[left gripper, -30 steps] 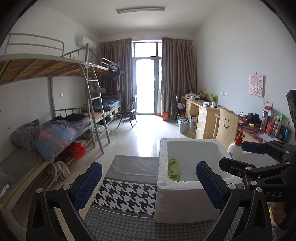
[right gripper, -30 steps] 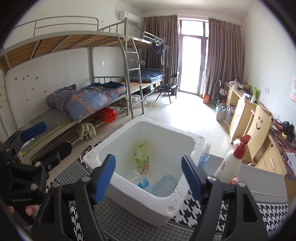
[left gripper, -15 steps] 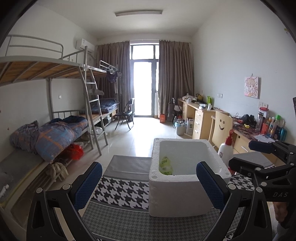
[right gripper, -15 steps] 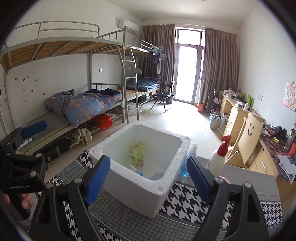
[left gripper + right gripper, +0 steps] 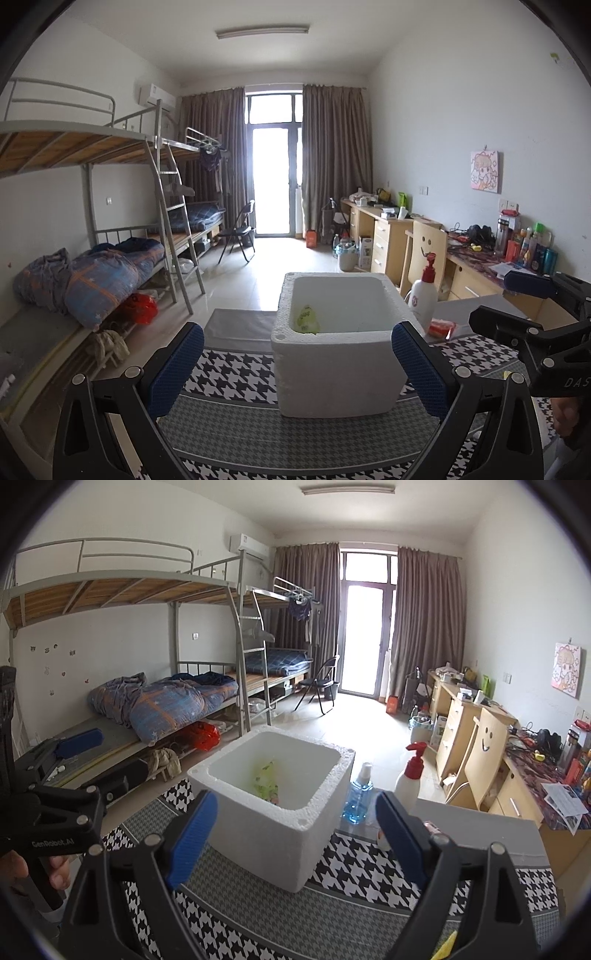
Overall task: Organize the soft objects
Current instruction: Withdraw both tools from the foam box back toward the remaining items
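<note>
both grippers have backed off from the foam box since a second ago; it now sits smaller and farther in both views, and the right gripper has just been opening its jaws wider with nothing between them. the green soft pack lies inside the box against its left inner wall, low down, so that item looks already stowed; the right view shows the same pack on the box floor. left gripper is also spread wide and empty, the box only framed between its pads, not touched. box sits on the houndstooth mat, open top up, so items can be dropped in from above. just right of it stand the white pump bottle and the blue spray bottle, rigid things, likely left out on purpose. small red packet lies beside the pump bottle base, near the box's right wall; my guess is that it goes in next, though i can't tell if it's soft.
</note>
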`<state>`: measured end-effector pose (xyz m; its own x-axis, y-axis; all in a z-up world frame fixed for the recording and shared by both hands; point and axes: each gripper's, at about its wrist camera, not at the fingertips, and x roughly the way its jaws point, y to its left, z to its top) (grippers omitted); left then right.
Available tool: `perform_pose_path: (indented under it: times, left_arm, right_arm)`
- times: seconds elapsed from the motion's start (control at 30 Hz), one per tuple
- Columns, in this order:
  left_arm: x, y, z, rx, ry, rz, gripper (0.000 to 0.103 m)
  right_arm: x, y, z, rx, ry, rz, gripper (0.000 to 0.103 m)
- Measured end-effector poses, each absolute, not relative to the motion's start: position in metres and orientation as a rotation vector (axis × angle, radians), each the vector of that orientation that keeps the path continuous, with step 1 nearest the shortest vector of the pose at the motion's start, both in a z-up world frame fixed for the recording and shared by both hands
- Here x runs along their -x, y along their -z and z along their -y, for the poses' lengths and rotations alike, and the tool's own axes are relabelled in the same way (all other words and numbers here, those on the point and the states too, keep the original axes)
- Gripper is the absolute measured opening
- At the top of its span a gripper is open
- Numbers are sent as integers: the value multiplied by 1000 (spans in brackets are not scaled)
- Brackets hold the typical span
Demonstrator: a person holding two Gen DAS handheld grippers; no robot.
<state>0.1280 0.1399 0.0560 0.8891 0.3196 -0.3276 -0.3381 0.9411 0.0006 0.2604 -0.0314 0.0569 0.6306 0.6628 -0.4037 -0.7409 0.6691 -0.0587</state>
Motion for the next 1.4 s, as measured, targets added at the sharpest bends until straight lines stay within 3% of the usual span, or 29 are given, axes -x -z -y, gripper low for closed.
perform_pose_path:
  times: [0.23,0.37,1.4]
  left_arm:
    - [-117,-59,-126,57,-312,-316,102]
    - [-112,-57,-119,47,-303,-313,102]
    - [-96,-38,-72,15,-170,-282,102]
  right_arm:
    - [-247,-53,49,215,-813,-344,92]
    - [-240,-53,61,193,-808,-324,102]
    - [-209,-38,133,117,-619,-272,102]
